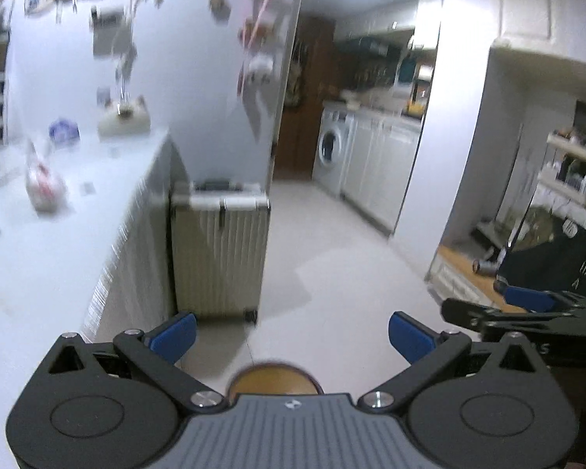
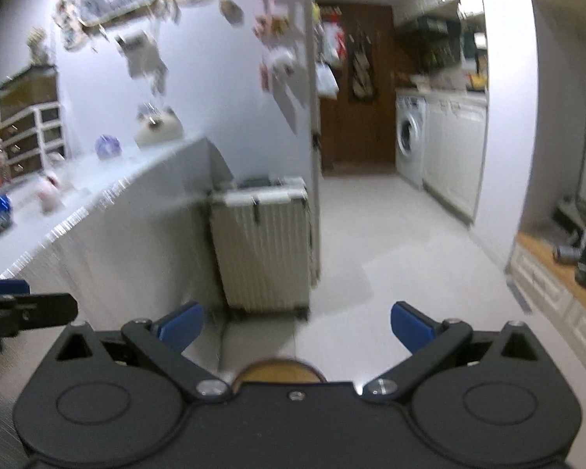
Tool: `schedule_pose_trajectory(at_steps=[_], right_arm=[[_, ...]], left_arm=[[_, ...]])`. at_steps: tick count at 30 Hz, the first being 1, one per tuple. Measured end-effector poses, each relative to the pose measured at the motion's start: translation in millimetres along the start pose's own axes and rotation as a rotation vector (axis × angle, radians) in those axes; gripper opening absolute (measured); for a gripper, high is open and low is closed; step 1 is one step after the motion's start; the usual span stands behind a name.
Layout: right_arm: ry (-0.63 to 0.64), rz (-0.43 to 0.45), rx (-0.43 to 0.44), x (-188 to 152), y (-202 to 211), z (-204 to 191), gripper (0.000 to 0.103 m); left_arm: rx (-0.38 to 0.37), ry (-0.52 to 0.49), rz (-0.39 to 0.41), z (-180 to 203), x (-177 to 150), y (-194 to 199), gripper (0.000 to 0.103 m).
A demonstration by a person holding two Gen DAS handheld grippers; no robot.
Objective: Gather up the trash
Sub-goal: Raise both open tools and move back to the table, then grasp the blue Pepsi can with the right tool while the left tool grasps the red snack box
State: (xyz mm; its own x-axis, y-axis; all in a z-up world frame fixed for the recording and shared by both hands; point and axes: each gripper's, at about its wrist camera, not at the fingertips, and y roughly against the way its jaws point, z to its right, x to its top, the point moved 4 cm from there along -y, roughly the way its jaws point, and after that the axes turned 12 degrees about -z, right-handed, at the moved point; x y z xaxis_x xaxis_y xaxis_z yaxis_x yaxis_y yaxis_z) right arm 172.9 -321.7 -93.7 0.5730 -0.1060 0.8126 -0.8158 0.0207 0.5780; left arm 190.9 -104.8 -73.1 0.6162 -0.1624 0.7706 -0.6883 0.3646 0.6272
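Left gripper (image 1: 292, 336): fingers spread wide, holding nothing. Right gripper (image 2: 297, 330): likewise wide and unloaded. Ribbed suitcase (image 1: 220, 254) stands ahead between the fingers, beside the white counter (image 1: 58, 242).

Suitcase (image 1: 220, 250) beside counter (image 1: 50, 242); washing machine (image 1: 332, 146) beyond.

Open floor (image 2: 390, 234) right of suitcase (image 2: 265, 250)
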Motion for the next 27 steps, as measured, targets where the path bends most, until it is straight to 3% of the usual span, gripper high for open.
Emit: schedule_pose_trajectory(at_steps=[8, 17, 21, 27], right_arm=[[0.099, 0.142, 0.135, 54, 32, -65, 0.103], [0.239, 0.18, 0.197, 95, 27, -160, 0.103], [0.248, 0.152, 0.257, 112, 20, -197, 0.103], [0.207, 0.063, 0.41, 126, 7, -249, 0.103]], left_arm=[[0.104, -0.026, 0.151, -43, 28, 73, 0.103], [0.243, 0.005, 0.189, -148, 54, 121, 0.103], [0.268, 0.058, 0.192, -204, 66, 132, 0.103], [0.234, 0.167, 0.206, -280, 88, 122, 0.103]])
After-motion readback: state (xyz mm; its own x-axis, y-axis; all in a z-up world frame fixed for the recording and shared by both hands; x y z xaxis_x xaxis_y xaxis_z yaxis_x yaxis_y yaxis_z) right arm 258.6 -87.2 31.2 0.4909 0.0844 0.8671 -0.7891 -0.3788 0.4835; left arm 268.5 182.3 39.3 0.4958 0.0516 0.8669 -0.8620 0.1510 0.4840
